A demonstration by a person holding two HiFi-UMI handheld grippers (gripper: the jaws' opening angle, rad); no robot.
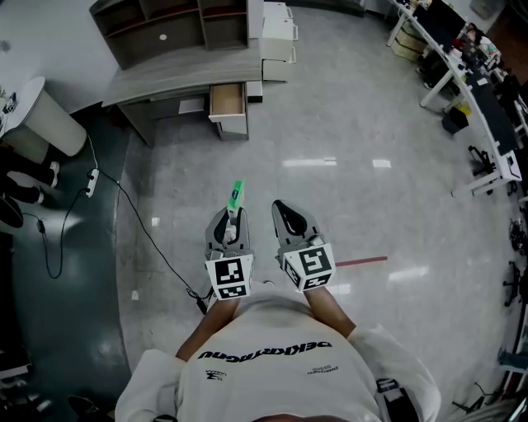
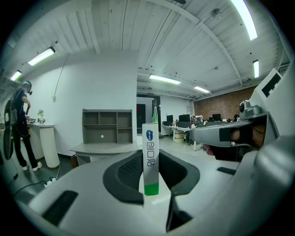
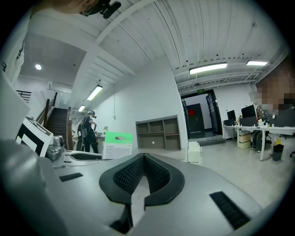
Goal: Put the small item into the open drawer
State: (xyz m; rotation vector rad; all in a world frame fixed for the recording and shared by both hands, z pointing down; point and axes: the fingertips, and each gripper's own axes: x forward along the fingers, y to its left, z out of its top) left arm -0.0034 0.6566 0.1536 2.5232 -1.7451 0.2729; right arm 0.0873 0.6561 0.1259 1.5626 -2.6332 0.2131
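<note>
A small white box with green ends [image 1: 237, 196] stands upright between the pads of my left gripper [image 1: 233, 213], which is shut on it. In the left gripper view the box [image 2: 150, 156] rises between the black pads of that gripper [image 2: 151, 161]. My right gripper [image 1: 285, 210] hangs beside it with nothing in it; its jaws meet at the tips [image 3: 144, 159], and the box [image 3: 117, 144] shows to its left. Far ahead, an open wooden drawer [image 1: 227, 100] sticks out from under a grey desk [image 1: 181, 78]. Both grippers are held over the floor, well short of the drawer.
A grey shelf unit [image 1: 165, 25] sits on the desk, with white cabinets [image 1: 276, 33] to its right. A black cable and power strip [image 1: 92, 181] cross the floor at left. Red tape [image 1: 361, 262] marks the floor. A person [image 2: 20, 124] stands at left; office desks [image 1: 470, 91] line the right.
</note>
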